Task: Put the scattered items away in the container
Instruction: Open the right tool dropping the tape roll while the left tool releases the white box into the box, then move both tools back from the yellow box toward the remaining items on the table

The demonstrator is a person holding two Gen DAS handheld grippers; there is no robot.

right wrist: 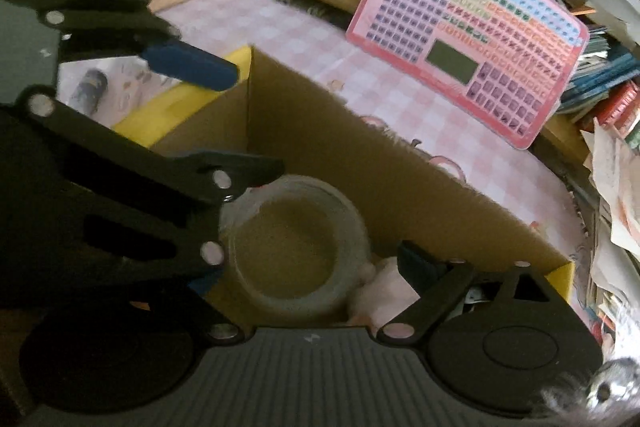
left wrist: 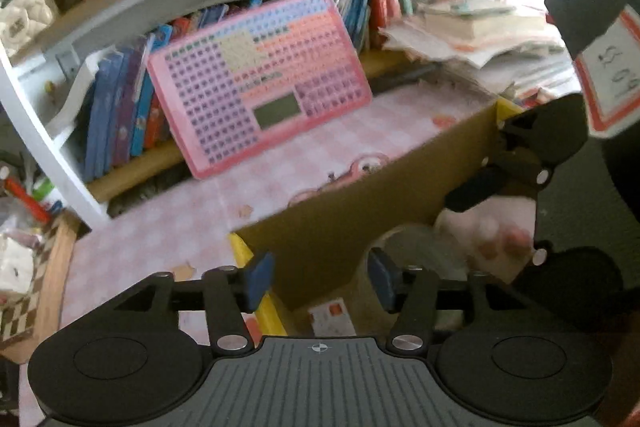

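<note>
An open cardboard box (left wrist: 360, 203) with yellow tape on its corners stands on the pink checked table; it also shows in the right wrist view (right wrist: 320, 131). My left gripper (left wrist: 320, 283) is open and empty over the box's near left corner. My right gripper (right wrist: 310, 267) holds a roll of clear tape (right wrist: 296, 247) between its blue pads, low inside the box. The right gripper also shows in the left wrist view (left wrist: 516, 163), over the box, with the roll (left wrist: 420, 247) below it. A pale pink item (right wrist: 384, 291) lies in the box beside the roll.
A pink keyboard toy (left wrist: 256, 79) leans against books on the shelf behind the table. Stacked papers and books (left wrist: 480, 31) lie at the back right. A dark cylinder (right wrist: 90, 89) lies on the table left of the box. A checkered board (left wrist: 20, 303) sits at far left.
</note>
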